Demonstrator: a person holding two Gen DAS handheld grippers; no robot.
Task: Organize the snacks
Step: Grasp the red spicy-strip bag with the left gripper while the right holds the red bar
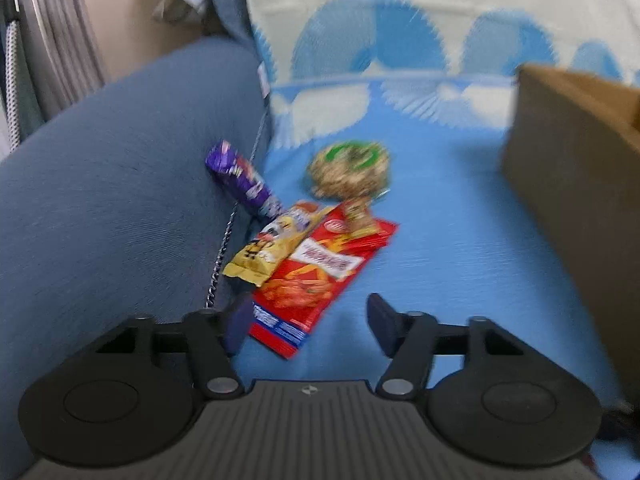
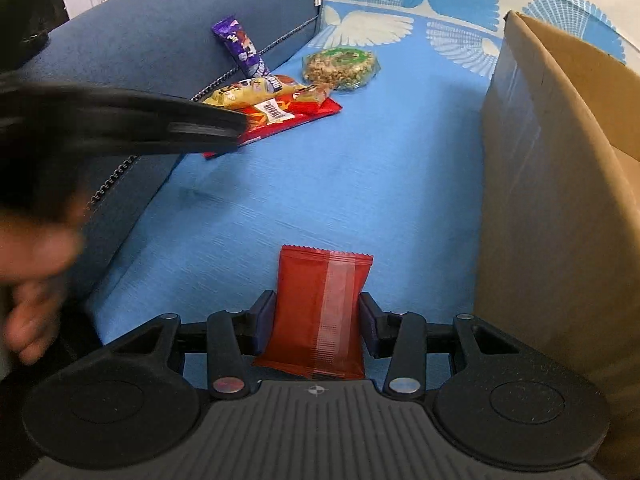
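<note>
The right gripper (image 2: pixel 317 318) grasps a small red packet (image 2: pixel 318 312) between its pads, with the cardboard box (image 2: pixel 560 200) at its right. The left gripper (image 1: pixel 306 326) is released and empty; the big red snack pack (image 1: pixel 320 272) lies just ahead of its left finger, the round nut snack (image 1: pixel 348 170) farther ahead.

Open blue sheet (image 2: pixel 340 184) runs between the cardboard box (image 2: pixel 560 200) on the right and the blue cushion (image 2: pixel 160 40) on the left; a snack pile (image 2: pixel 280 100) (four packets, touching or overlapping) crowds the cushion's foot.
</note>
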